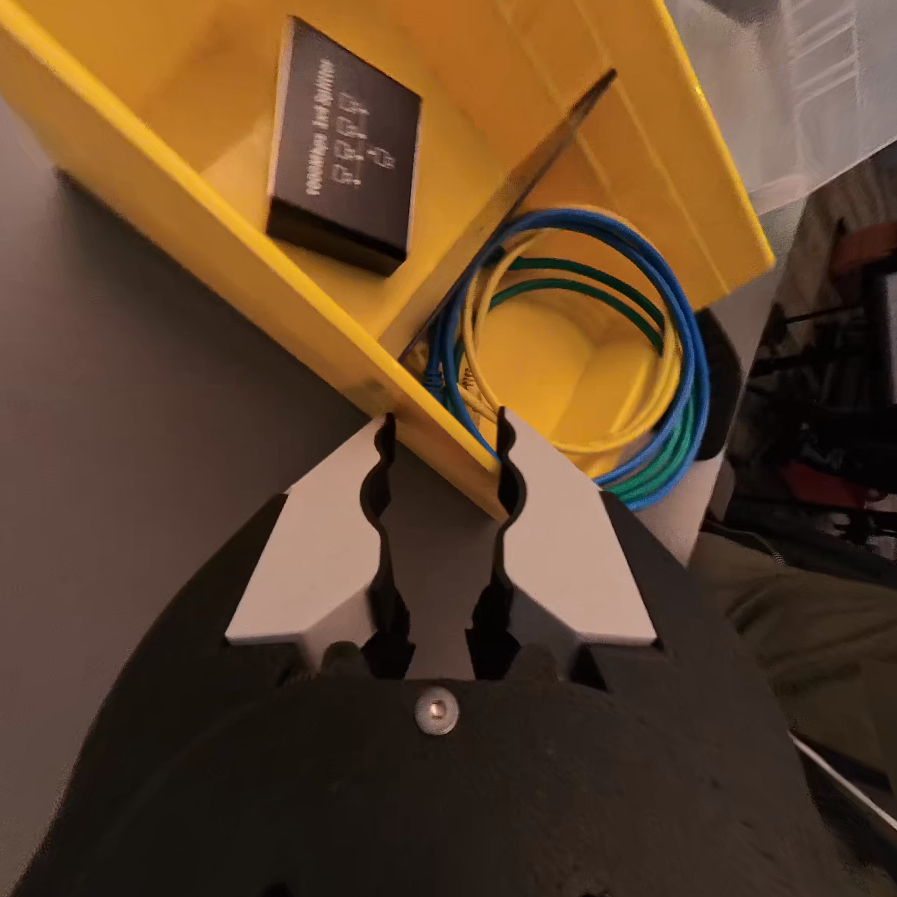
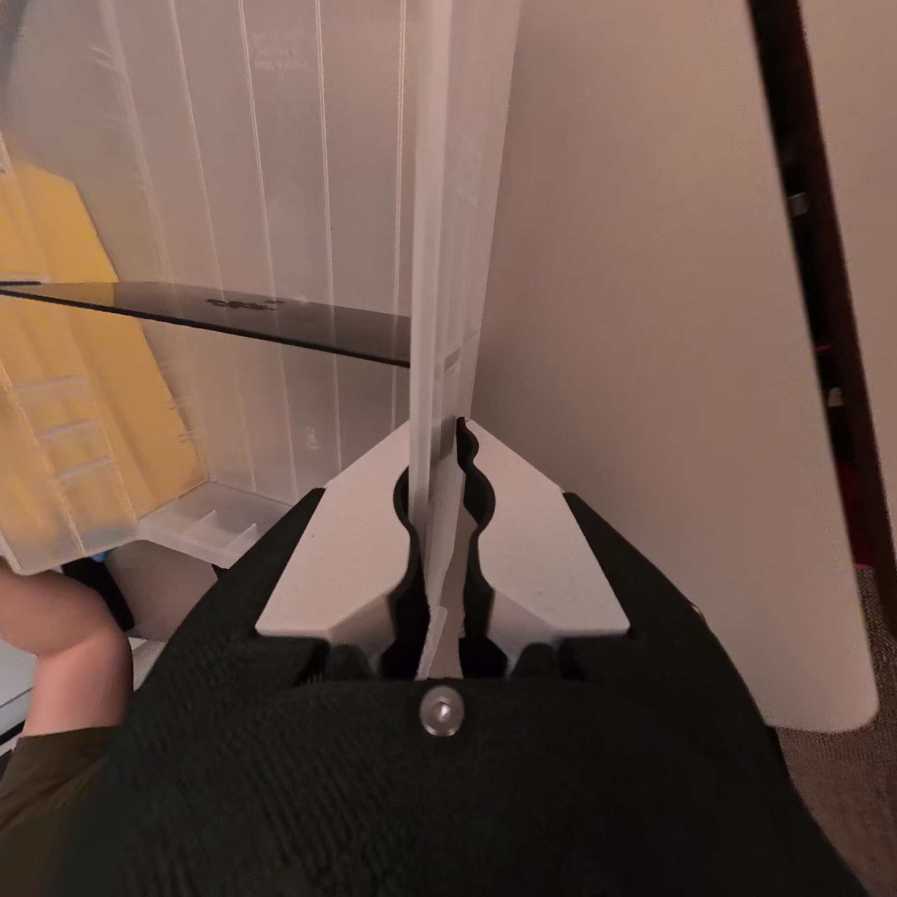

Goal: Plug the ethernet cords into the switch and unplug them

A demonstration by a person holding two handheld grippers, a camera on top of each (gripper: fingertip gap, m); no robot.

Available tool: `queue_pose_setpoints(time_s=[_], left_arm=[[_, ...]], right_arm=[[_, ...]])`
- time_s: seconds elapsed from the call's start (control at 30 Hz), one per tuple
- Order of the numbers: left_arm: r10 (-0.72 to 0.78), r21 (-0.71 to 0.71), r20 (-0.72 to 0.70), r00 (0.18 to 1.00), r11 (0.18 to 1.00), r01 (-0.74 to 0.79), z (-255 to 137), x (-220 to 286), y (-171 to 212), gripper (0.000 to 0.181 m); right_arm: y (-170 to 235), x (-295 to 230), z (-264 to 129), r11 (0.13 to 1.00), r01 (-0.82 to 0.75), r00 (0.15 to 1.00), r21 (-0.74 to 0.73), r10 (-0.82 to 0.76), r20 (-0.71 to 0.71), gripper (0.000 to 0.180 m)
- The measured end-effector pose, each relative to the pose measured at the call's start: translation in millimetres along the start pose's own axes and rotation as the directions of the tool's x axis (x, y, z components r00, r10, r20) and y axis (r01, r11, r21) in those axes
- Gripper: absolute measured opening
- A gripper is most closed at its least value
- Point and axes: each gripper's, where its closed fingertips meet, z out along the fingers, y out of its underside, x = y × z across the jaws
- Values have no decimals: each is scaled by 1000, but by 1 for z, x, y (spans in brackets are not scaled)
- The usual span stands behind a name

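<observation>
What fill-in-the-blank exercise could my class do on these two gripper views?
1. The switch lies in a bin coloured ____.
2. A dark divider separates the switch from the coiled ____.
3. The right gripper is closed on the rim of a ____ plastic bin.
4. The left gripper holds ____.

Missing words: yellow; cords; clear; nothing

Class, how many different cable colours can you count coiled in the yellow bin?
3, all coiled in one compartment: blue cable outermost, green cable inside it, yellow cable innermost. Others may hide beneath.
</observation>
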Motion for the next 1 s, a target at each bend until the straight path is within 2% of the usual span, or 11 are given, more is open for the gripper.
queue_pose_setpoints(time_s=[0.13,0.2,0.4,0.47,0.63,0.73,0.83,1.0], left_arm=[[-57,4,136,989,998,57,-58,-55,16,15],[-134,7,161,978,991,135,-89,-81,35,12],[-387,230,358,850,918,321,-191,-170,94,8],[-472,303,333,816,873,382,-220,-185,123,10],[-683,526,285,672,698,486,-287,-217,188,11],[-738,577,288,611,643,504,-309,-223,215,11],[-746,582,268,609,629,515,-312,-220,223,12],[-744,587,240,624,623,517,-312,-220,223,13]], right_arm=[[6,-25,20,997,66,997,-27,-65,31,8],[7,-44,31,993,114,993,-43,-112,48,8],[2,-102,72,974,203,976,-104,-193,101,9],[-1,-116,84,966,222,972,-132,-208,108,10],[-24,-135,104,959,236,971,-158,-227,68,10],[-43,-129,105,954,255,964,-156,-263,-39,9],[-52,-115,100,940,277,936,-201,-311,-165,3],[-49,-111,97,914,327,921,-240,-365,-138,4]])
